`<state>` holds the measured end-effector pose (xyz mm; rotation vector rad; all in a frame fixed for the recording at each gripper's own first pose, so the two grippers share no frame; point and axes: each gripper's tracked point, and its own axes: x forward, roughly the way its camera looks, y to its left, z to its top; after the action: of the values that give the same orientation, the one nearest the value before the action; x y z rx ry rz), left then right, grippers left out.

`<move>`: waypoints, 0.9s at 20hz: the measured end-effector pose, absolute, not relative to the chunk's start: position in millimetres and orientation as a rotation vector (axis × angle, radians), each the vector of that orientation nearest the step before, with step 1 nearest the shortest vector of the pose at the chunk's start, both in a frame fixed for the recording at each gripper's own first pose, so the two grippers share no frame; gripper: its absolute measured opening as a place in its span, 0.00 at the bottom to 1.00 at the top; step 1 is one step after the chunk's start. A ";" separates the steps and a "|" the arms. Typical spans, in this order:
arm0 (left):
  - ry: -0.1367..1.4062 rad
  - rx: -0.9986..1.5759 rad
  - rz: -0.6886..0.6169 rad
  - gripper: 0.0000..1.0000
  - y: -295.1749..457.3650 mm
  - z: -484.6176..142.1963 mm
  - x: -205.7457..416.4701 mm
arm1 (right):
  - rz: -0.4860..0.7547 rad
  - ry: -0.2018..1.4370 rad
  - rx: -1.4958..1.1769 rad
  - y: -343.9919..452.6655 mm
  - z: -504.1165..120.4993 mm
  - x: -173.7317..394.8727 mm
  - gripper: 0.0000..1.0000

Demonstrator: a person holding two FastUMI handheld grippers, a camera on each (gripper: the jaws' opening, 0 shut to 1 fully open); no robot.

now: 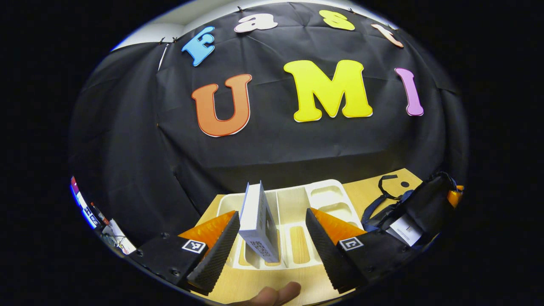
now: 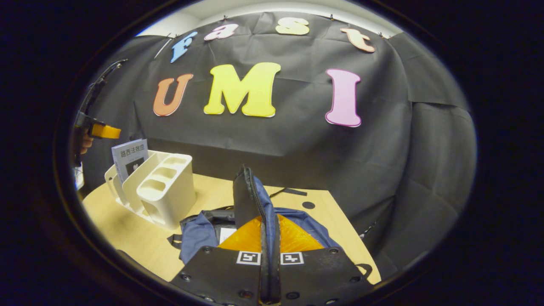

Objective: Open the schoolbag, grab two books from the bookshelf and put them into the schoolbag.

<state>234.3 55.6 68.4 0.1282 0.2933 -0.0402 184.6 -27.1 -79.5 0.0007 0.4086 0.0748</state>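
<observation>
A black cloth (image 1: 272, 140) hangs as the back wall, creased and folded, with more dark cloth (image 2: 429, 170) wrapping round at 3 o'clock in the right gripper view. Above its top edge, at 12 o'clock, a strip of pale wall or ceiling (image 2: 255, 8) shows, brightly lit. Small clips (image 1: 168, 40) pin the cloth along that edge. Below, from 5 to 7 o'clock, stands a light wooden table (image 2: 127, 229) with a smooth top, its far edge meeting the cloth. A round dark hole (image 2: 308, 205) sits in the tabletop near the back.
</observation>
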 end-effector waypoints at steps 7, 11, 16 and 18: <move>0.502 0.032 -0.099 0.98 70.1 54.7 295.0 | 0.087 0.416 0.013 -28.5 -80.1 184.9 0.02; 0.650 0.057 -0.135 0.97 68.5 21.6 321.5 | 0.092 0.414 0.015 -28.2 -81.8 184.0 0.02; 0.785 0.093 -0.071 0.93 81.3 -14.2 339.1 | 0.092 0.411 0.040 -28.6 -87.5 179.2 0.02; 0.827 0.095 -0.077 0.91 82.7 -23.4 338.9 | 0.094 0.419 0.044 -27.7 -91.7 179.3 0.02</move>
<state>338.9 82.7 -23.4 0.0953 0.8269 -0.0769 179.3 -27.7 -91.7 0.0439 0.4191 0.0941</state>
